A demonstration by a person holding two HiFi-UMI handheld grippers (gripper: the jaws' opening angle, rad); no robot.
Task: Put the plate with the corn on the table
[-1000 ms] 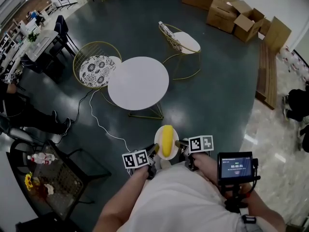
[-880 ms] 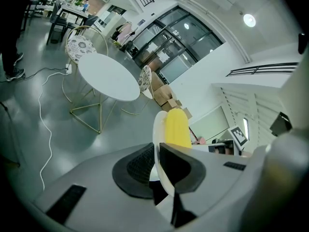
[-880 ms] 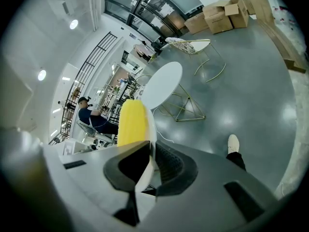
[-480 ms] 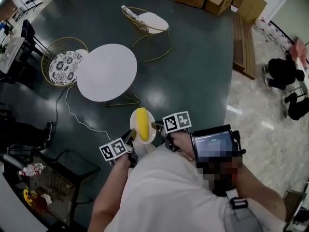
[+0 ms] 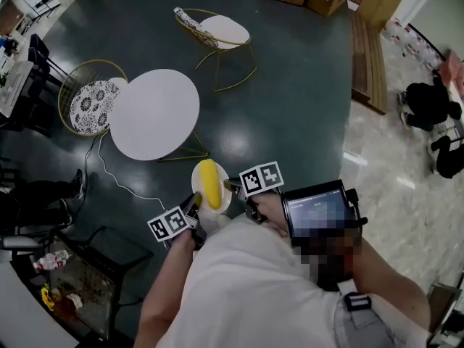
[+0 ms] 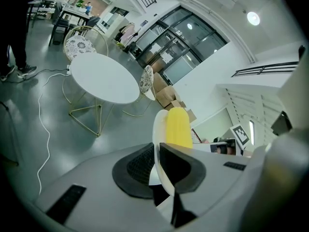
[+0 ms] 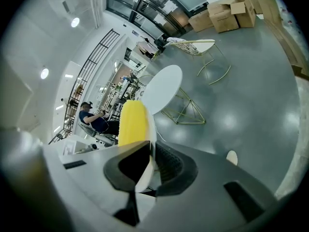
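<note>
Now your left gripper (image 5: 194, 204) and right gripper (image 5: 233, 189) each clamp an opposite edge of the plate (image 5: 196, 182). The corn (image 5: 211, 183) lies on it, seemingly level, in the air short of the table (image 5: 154, 113).

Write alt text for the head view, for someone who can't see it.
Seen from above, a person holds a white plate bearing a yellow corn cob, its rim clamped by the left hand-held gripper and the right hand-held gripper. A round white table stands ahead, two wire chairs beside it.
</note>
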